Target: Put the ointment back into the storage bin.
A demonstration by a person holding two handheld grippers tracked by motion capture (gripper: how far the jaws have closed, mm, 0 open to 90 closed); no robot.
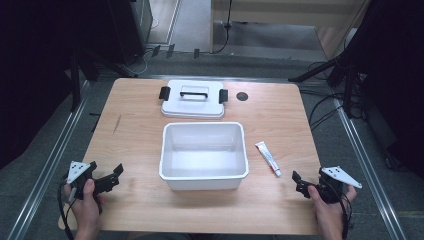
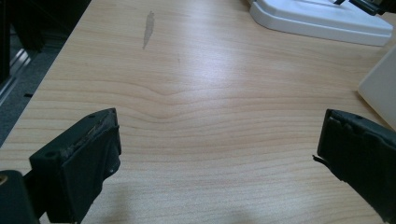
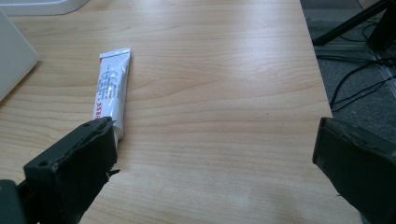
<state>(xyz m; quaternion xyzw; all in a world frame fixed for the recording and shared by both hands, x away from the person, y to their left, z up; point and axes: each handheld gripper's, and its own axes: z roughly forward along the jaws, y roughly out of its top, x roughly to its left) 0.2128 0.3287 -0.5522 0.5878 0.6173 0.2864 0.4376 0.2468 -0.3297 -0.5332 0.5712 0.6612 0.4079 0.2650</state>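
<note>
1. Tube (image 1: 268, 158) is the thing nearest the right gripper (image 1: 300, 184) in the high view: a small white squeeze tube lying flat on the table (image 1: 135, 125), just right of the open white bin (image 1: 204, 154), cap end toward the person. The lid (image 1: 193, 99) lies flat behind the bin. The left gripper (image 1: 111, 178) rests near the table's front left corner, well apart from the tube. Both grippers hold nothing.

2. Left gripper view: the jaws stand wide apart with bare wood between them. The lid (image 2: 322, 18) shows at the top right and a corner of the bin (image 2: 380, 86) at the right edge.

3. Right gripper view: the jaws are spread wide and empty. The tube (image 3: 112, 91) lies ahead and to the left, its near end passing behind the left jaw, its flat crimped end pointing away. The bin wall (image 3: 14, 60) is beside it at the left.

4. Handling, as a judgement: the tube looks light and soft-walled, with a glossy skin that may slip. It lies low on the wood, so the jaws must come down almost to the surface. A hold across the middle of the body, jaws on its two long sides, seems safest. Hard pressure could dent it or force paste toward the cap. The stiffer cap end would resist squeezing but offers little to grip.
</note>
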